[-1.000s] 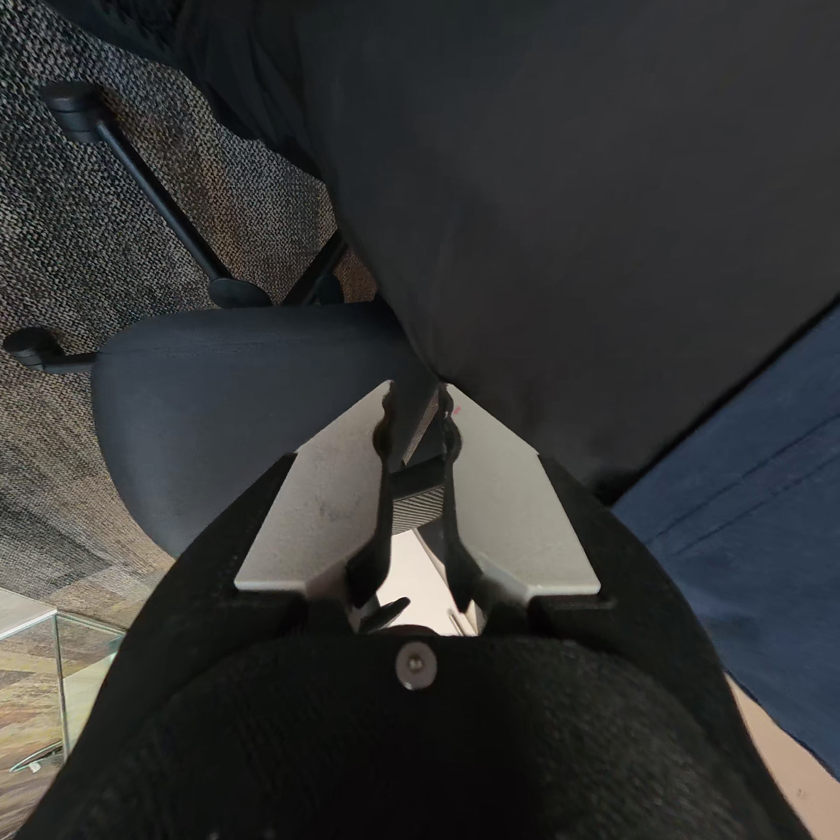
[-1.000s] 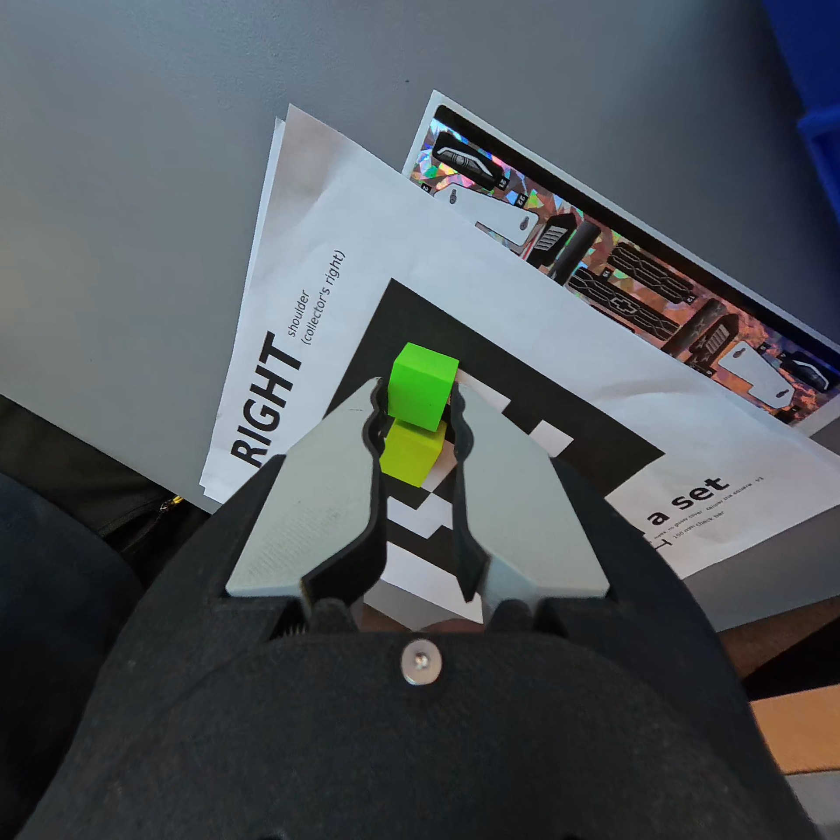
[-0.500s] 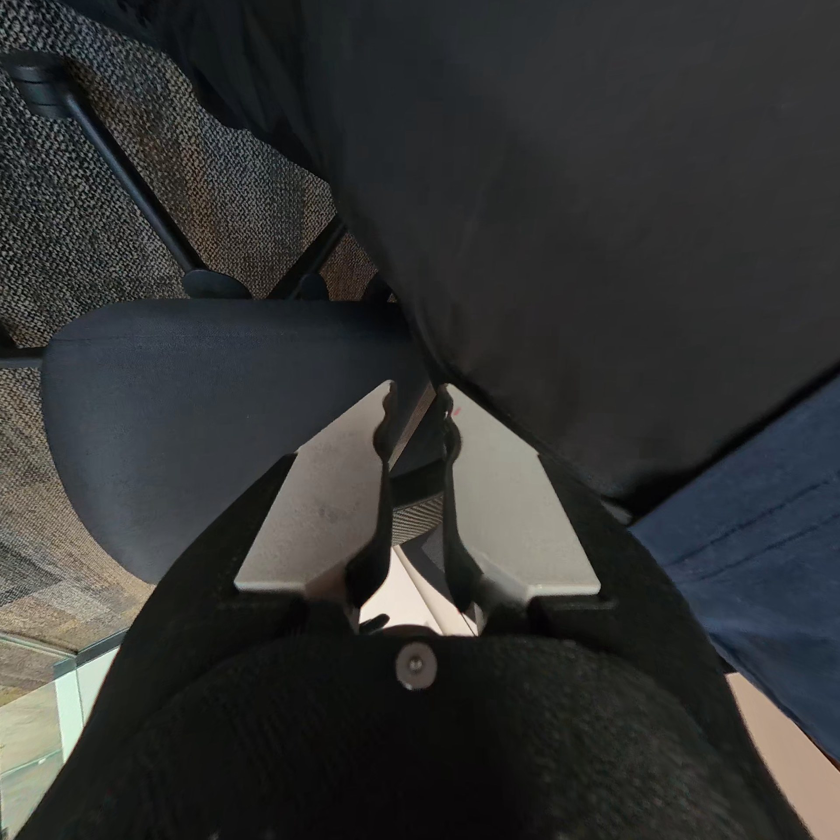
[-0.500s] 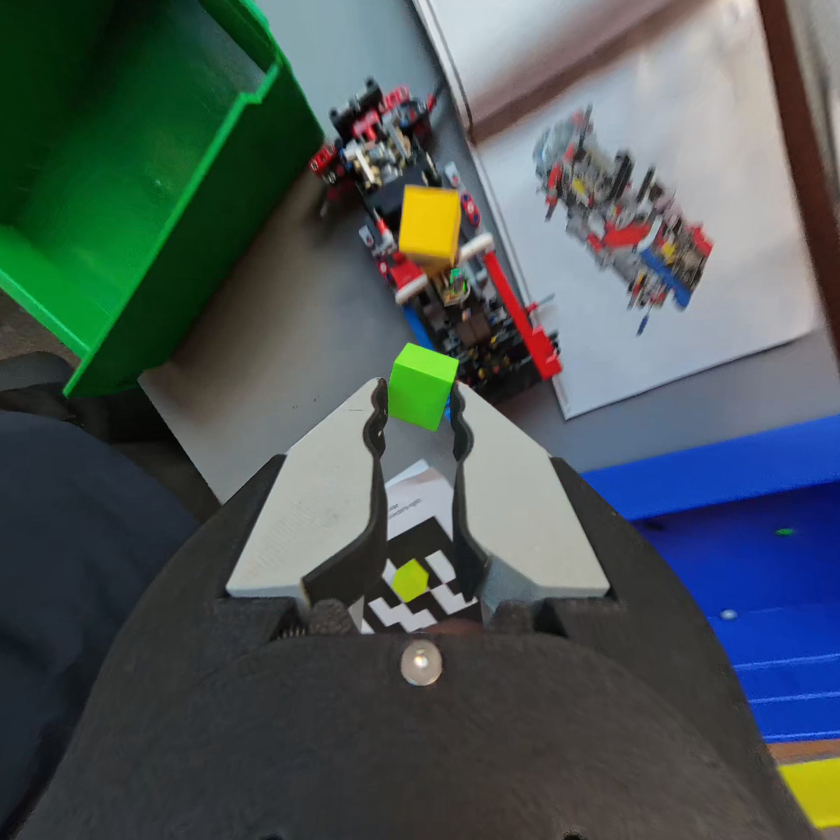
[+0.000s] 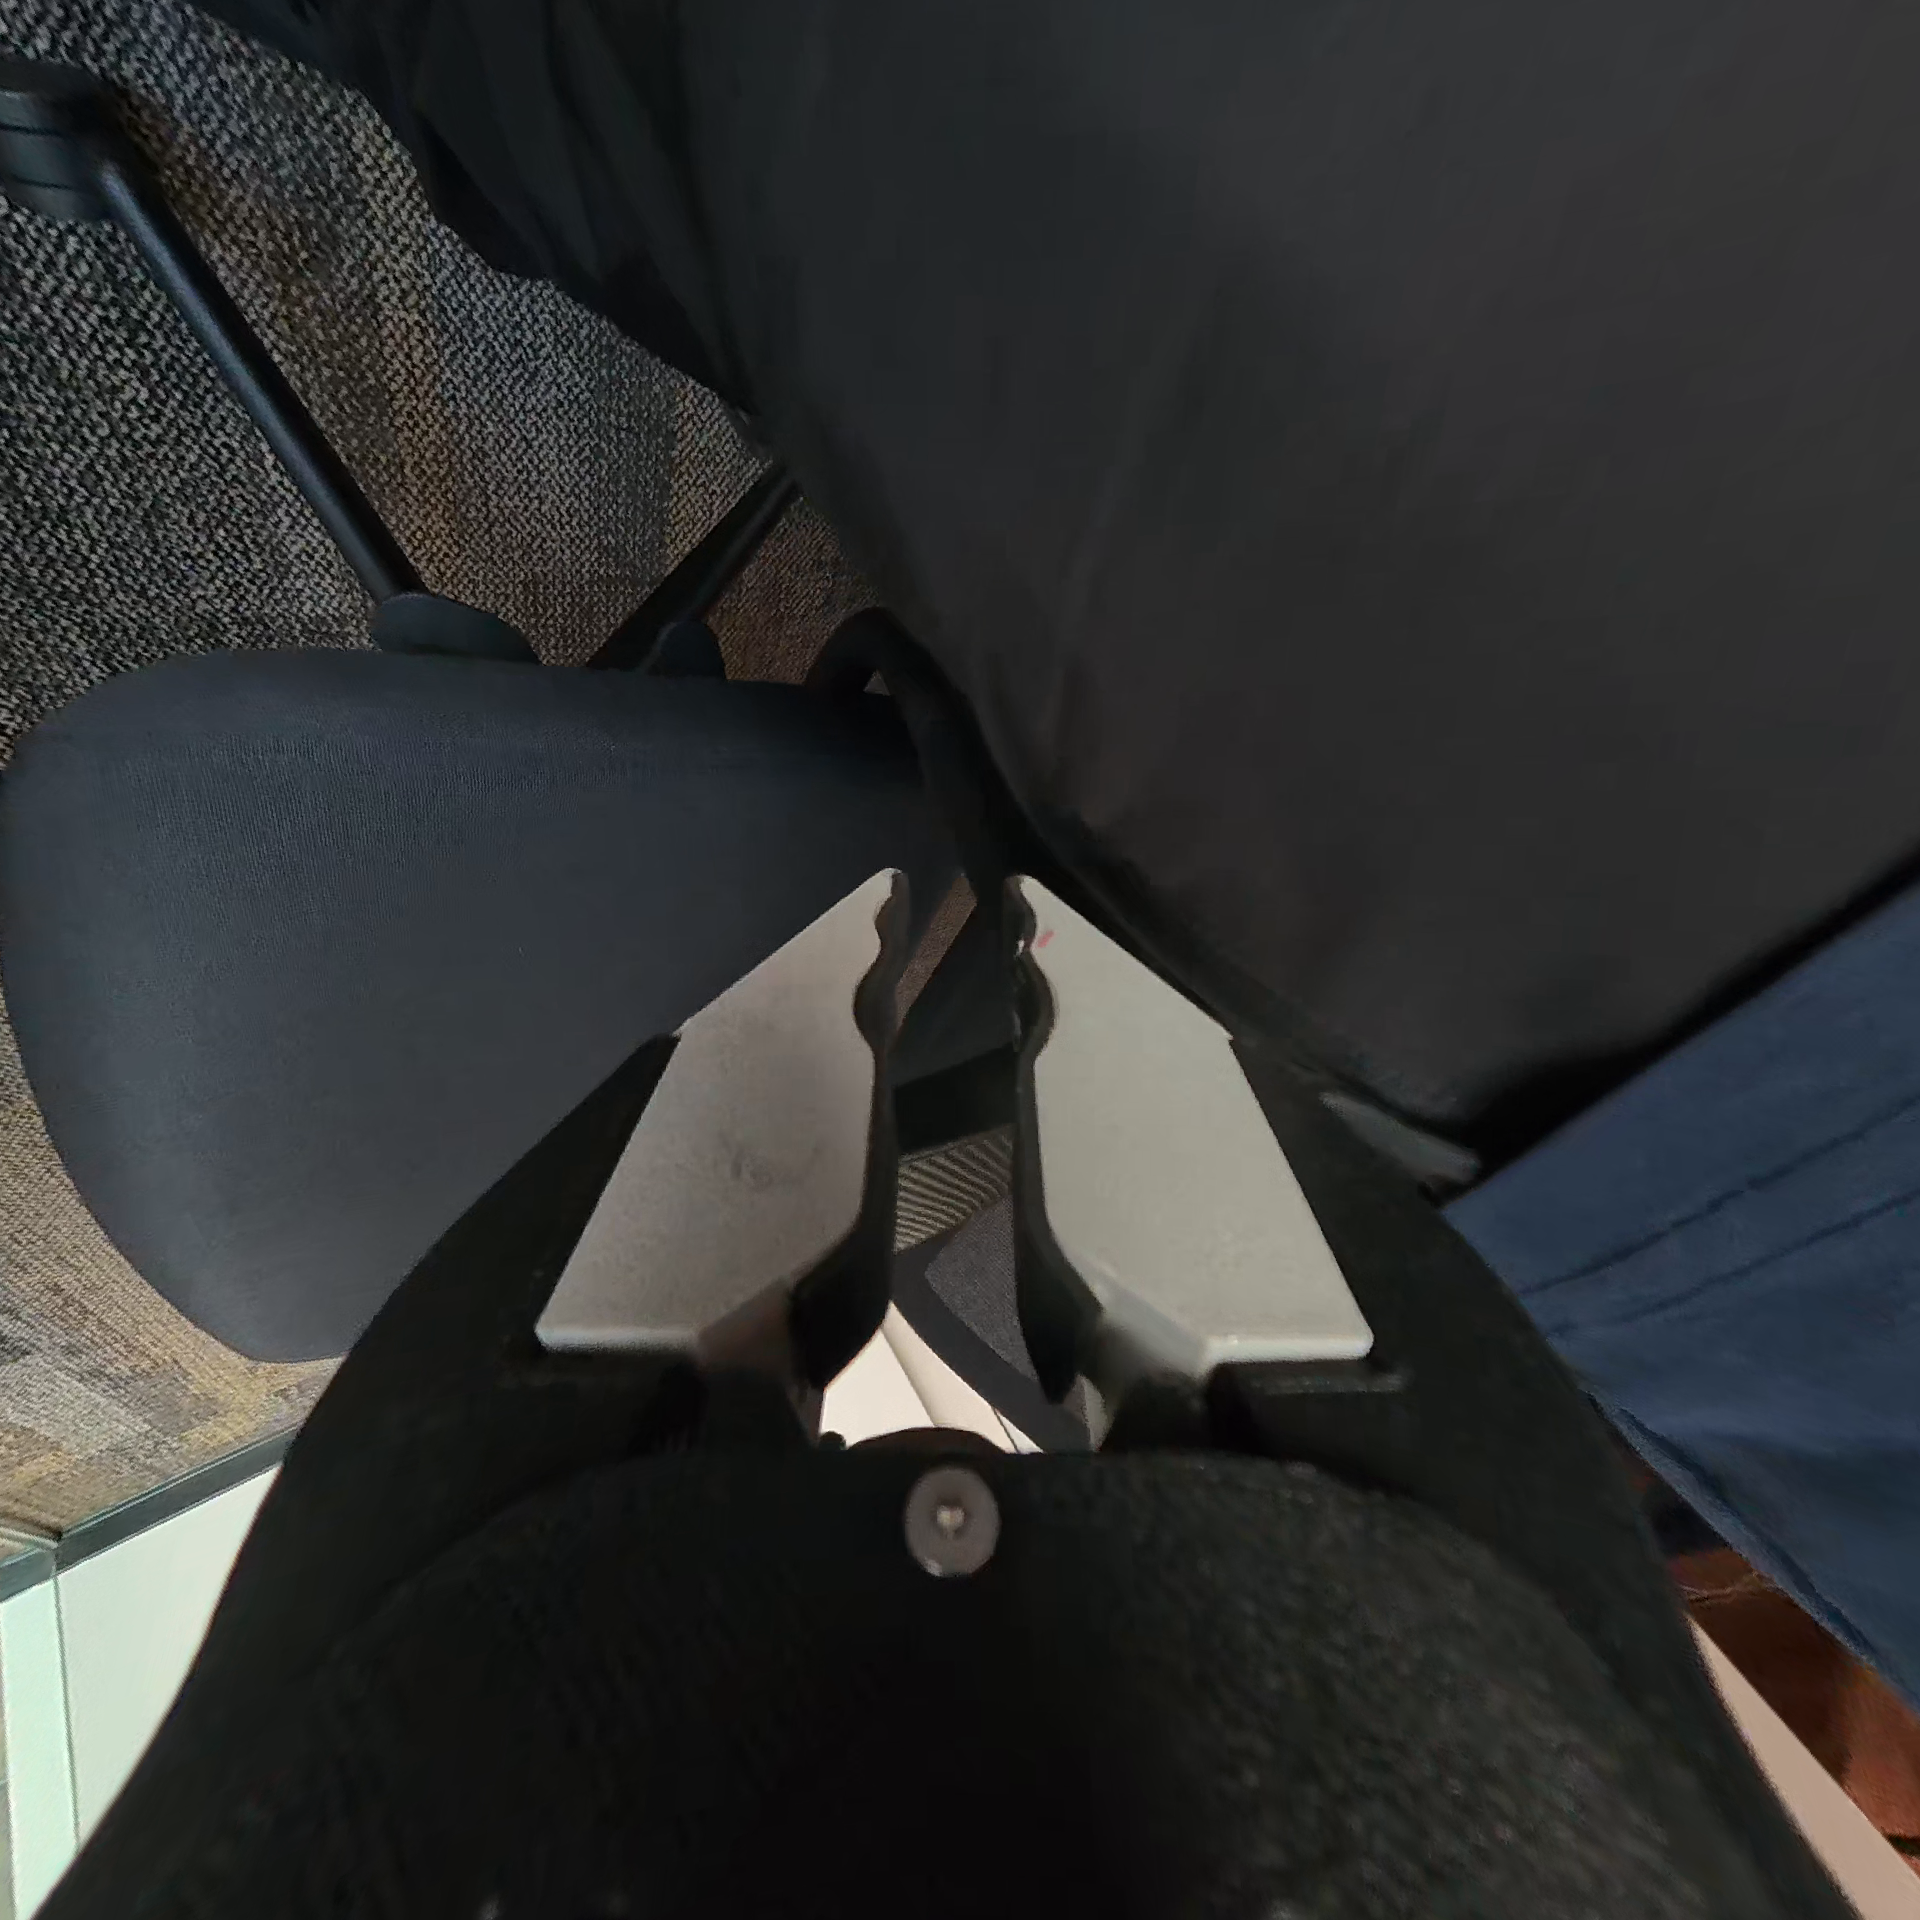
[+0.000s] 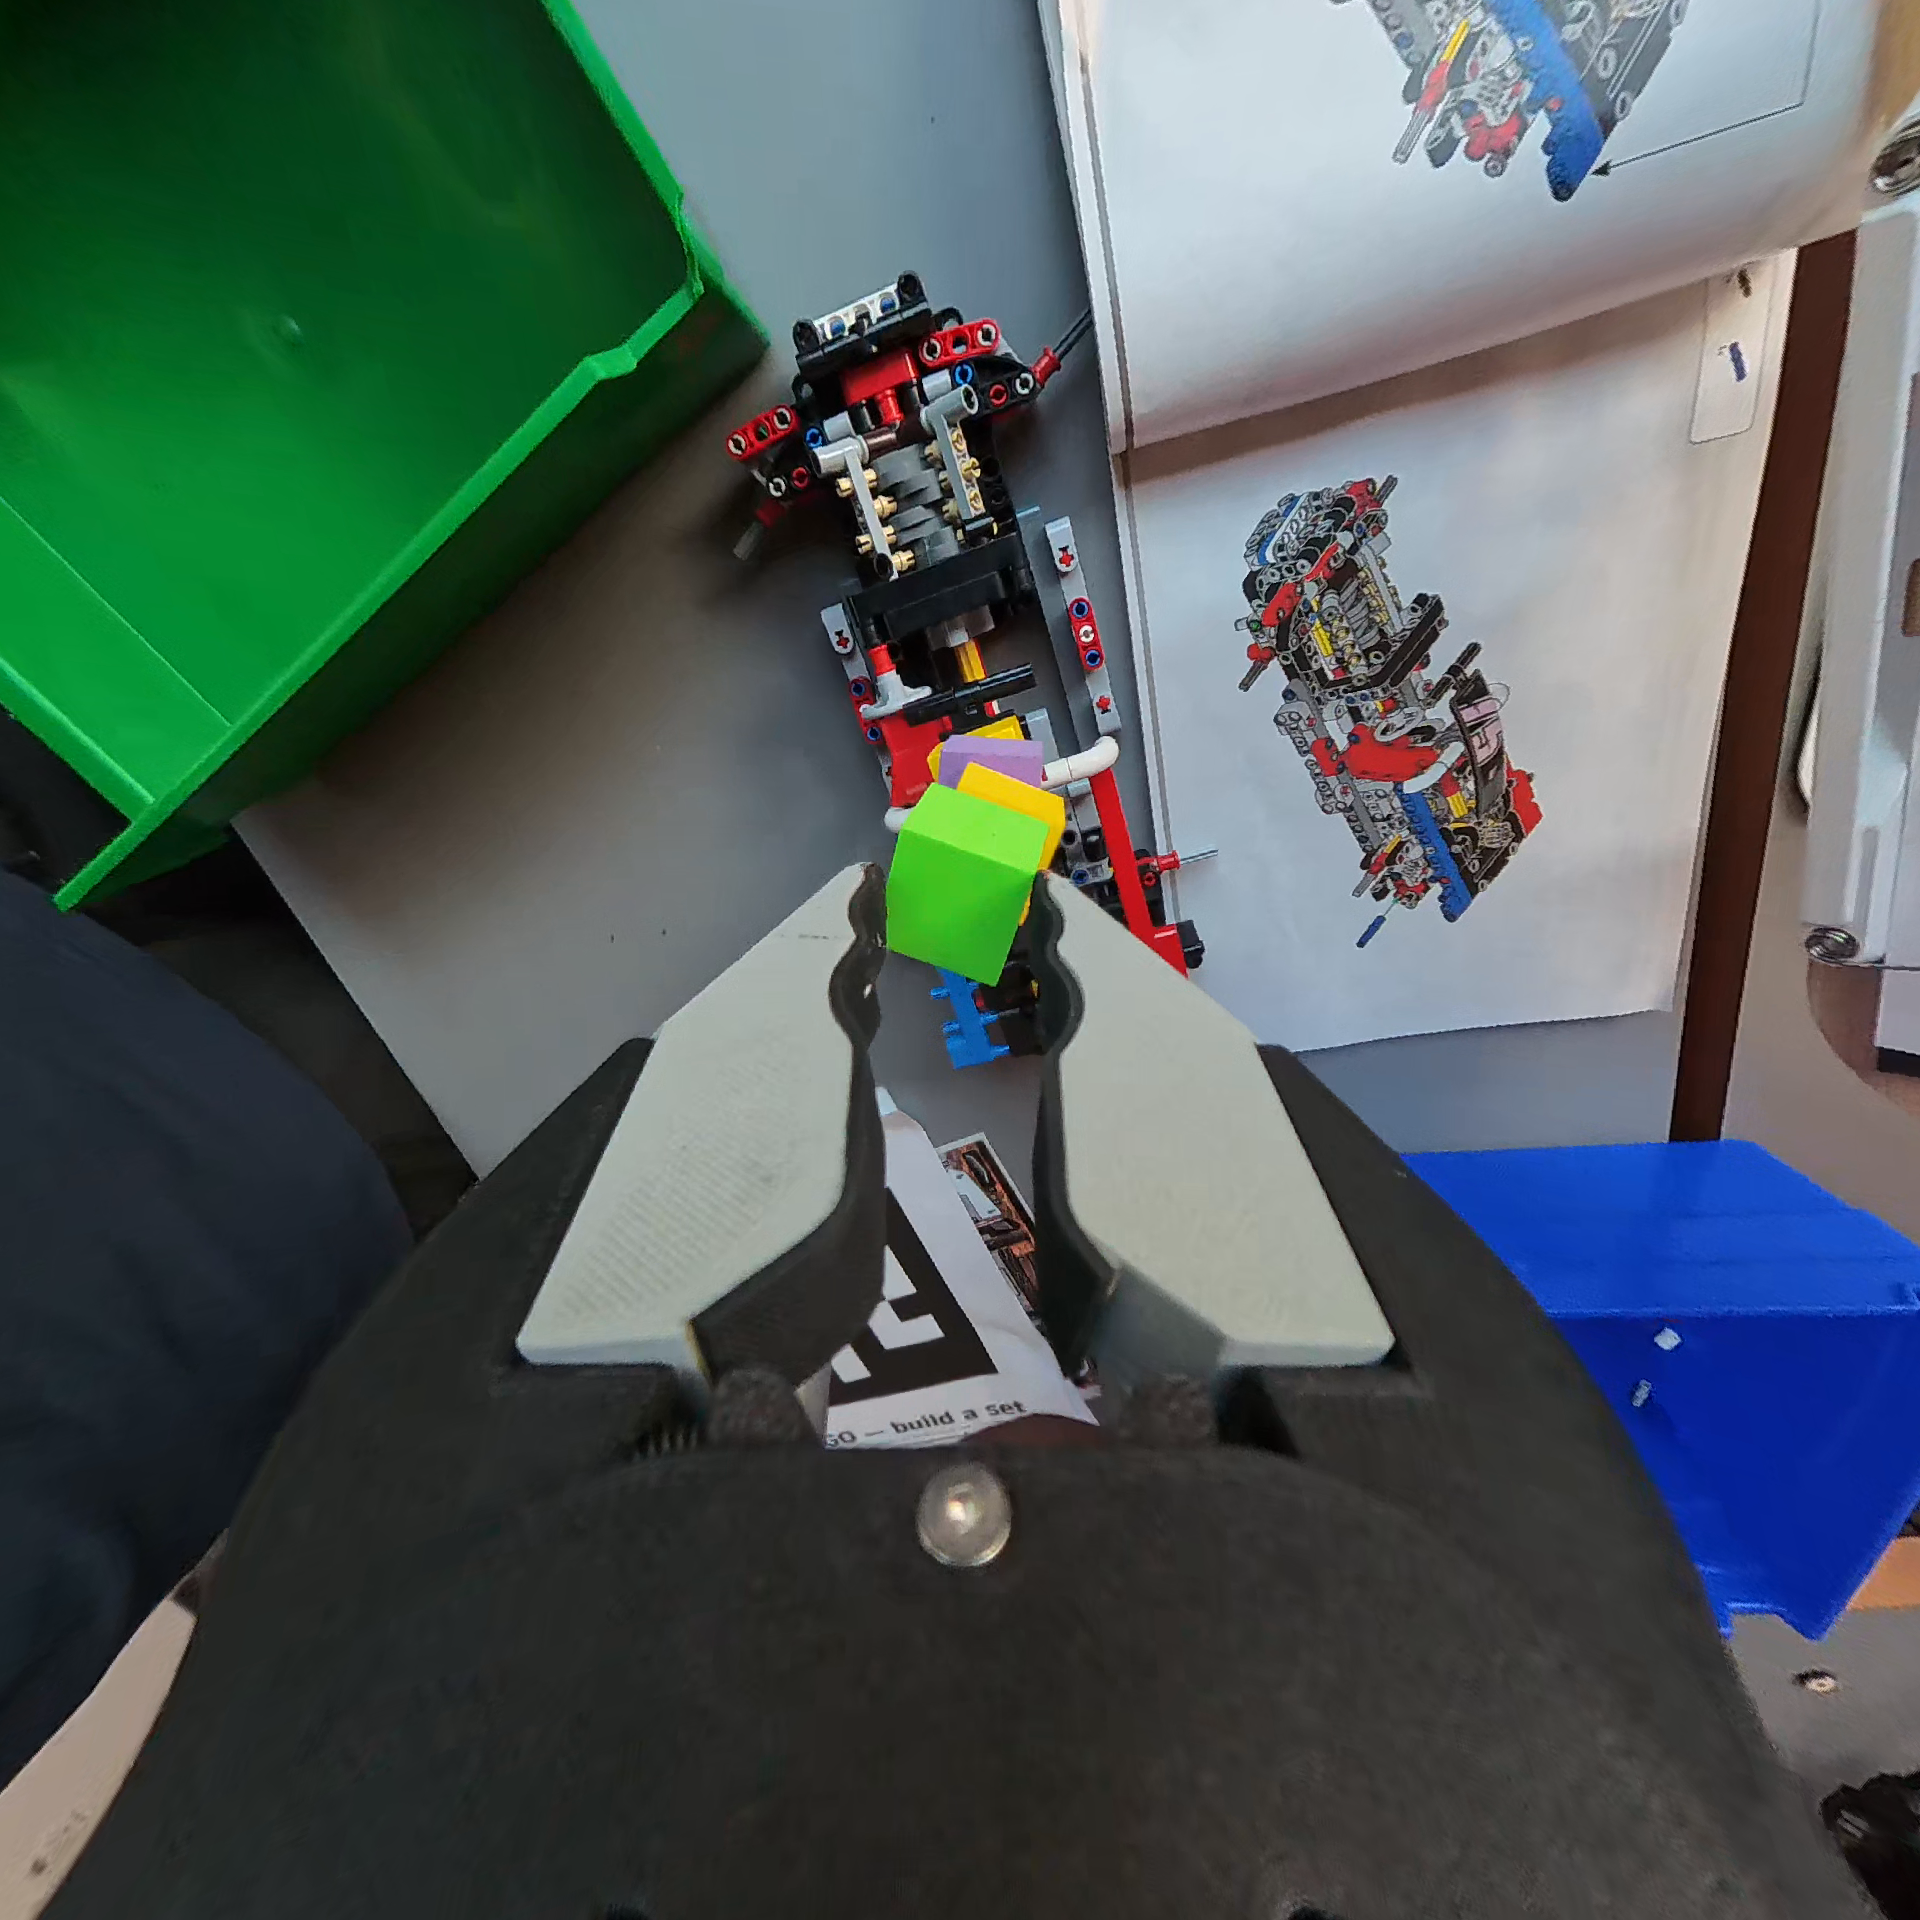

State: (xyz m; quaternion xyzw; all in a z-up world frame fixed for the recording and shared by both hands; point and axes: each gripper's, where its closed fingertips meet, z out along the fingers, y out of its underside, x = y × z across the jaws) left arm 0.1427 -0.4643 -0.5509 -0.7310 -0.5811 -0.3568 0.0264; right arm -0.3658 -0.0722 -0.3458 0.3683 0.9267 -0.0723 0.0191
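Note:
My right gripper [image 6: 958,920] is shut on a bright green cube [image 6: 961,883], with both pads pressed on its sides. It holds the cube just above a yellow cube [image 6: 1023,802] and a purple cube [image 6: 992,756]. These rest on a red, black and grey brick-built model [image 6: 925,499] on the grey table [image 6: 582,779]. My left gripper [image 5: 956,920] is away from the table. It points down at a dark chair seat [image 5: 364,935] and a person's black garment [image 5: 1351,520]. Its fingers stand slightly apart with nothing between them.
A green bin [image 6: 312,364] stands at the left of the table and a blue bin [image 6: 1683,1330] at the right. An open instruction booklet [image 6: 1455,727] lies right of the model. A printed sheet [image 6: 914,1309] lies under my right gripper. Speckled carpet [image 5: 468,416] and blue trousers [image 5: 1714,1195] show below the left gripper. Spacing between my two grippers at the tips: around 65 cm.
My right gripper carried the green cube from above the printed sheet, leaving a yellow-green cube there, over to the model and close to the yellow cube. The left gripper barely moved.

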